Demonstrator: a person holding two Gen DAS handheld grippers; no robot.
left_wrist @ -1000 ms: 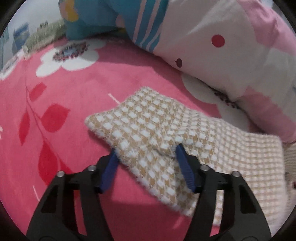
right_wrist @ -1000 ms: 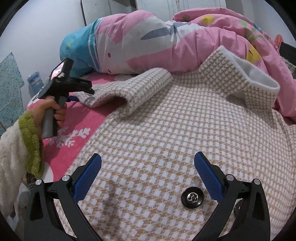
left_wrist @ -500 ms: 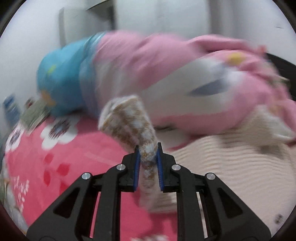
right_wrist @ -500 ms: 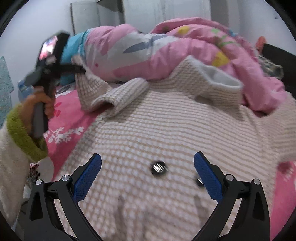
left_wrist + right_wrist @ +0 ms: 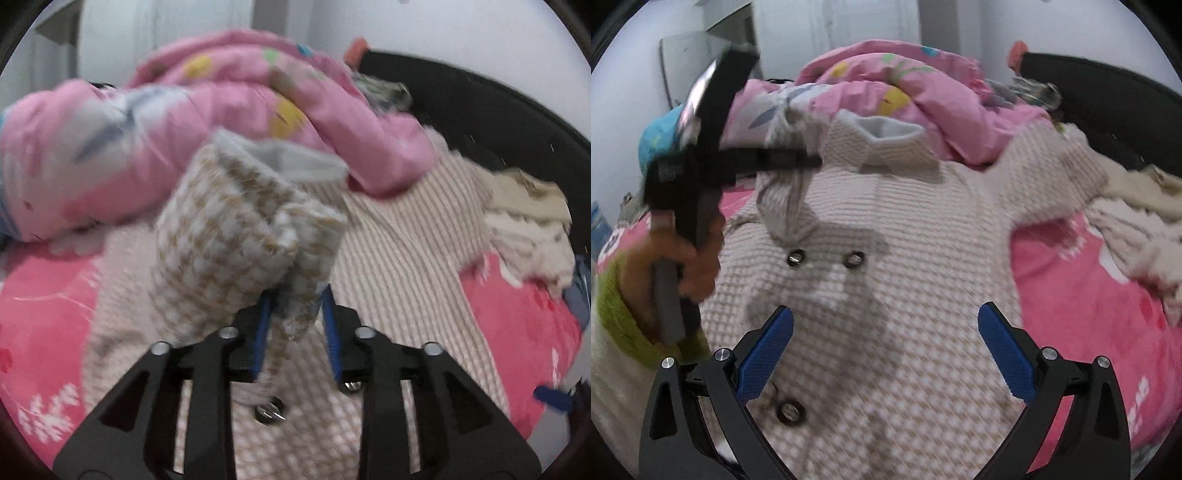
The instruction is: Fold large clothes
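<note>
Garment: a tan-and-white checked coat (image 5: 905, 295) lies spread front-up on a pink bedspread (image 5: 1089, 288), metal snaps showing along its middle.
Sleeve: the coat's sleeve (image 5: 229, 251) is lifted off the bed and hangs over the coat's chest, its cuff end down between the left gripper's jaws.
Left gripper (image 5: 295, 328): partly open; its jaws have just been opening. The sleeve fabric sits between the blue pads, against the left pad and clear of the right one; the grip is loose, not clamped.
Left hand (image 5: 683, 266): wraps the gripper's handle; seen from the right wrist, above the coat's left side.
Right gripper (image 5: 886, 332): jaws wide apart, nothing between them; it hovers above the coat's lower front.
Background: a pink quilt (image 5: 221, 122) is bunched behind the collar (image 5: 886, 133).
</note>
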